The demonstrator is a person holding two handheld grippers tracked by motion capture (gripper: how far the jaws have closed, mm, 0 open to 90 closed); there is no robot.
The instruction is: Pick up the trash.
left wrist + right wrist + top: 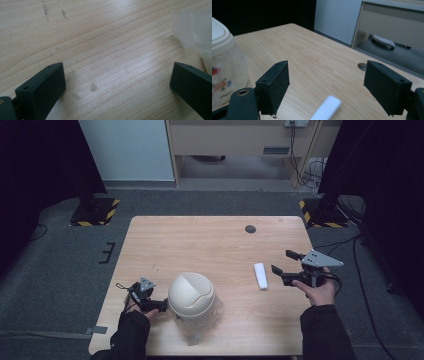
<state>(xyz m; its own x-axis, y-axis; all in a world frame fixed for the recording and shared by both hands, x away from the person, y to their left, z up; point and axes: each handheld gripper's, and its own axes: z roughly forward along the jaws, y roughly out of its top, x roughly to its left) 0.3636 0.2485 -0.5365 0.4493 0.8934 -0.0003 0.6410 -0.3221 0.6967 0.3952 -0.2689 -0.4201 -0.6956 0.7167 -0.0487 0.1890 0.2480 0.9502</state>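
Near the front edge of the table [150, 227], slightly left of centre: a round container [192, 300] with a cream domed swing lid on top of a clear, see-through plastic body. Smooth, matt lid with a curved seam across the dome; glossy transparent wall below, showing blurred coloured contents in the right gripper view [223, 62]. In the left gripper view, seen as a pale translucent wall [195, 30] at 2 o'clock.

At 9 o'clock of the container, just beside its base: left gripper [159, 305], black, with a grey three-cornered plate on top, held in a dark-sleeved hand. Jaws spread wide apart, nothing between them but bare wood; whether the near jaw touches the container cannot be told.

At 3 o'clock of the container, well apart from it: a small white block [260, 276], flat, oblong, with rounded corners and a smooth matt face, lying on the tabletop.

At 3 o'clock of the block, near it: right gripper [283, 265], jaws wide apart, empty, pointed toward the block. Block end seen low between the jaws [327, 108].

Tabletop: light wood-grain laminate, rounded corners, with a dark round grommet hole [250, 229] toward 12 o'clock.
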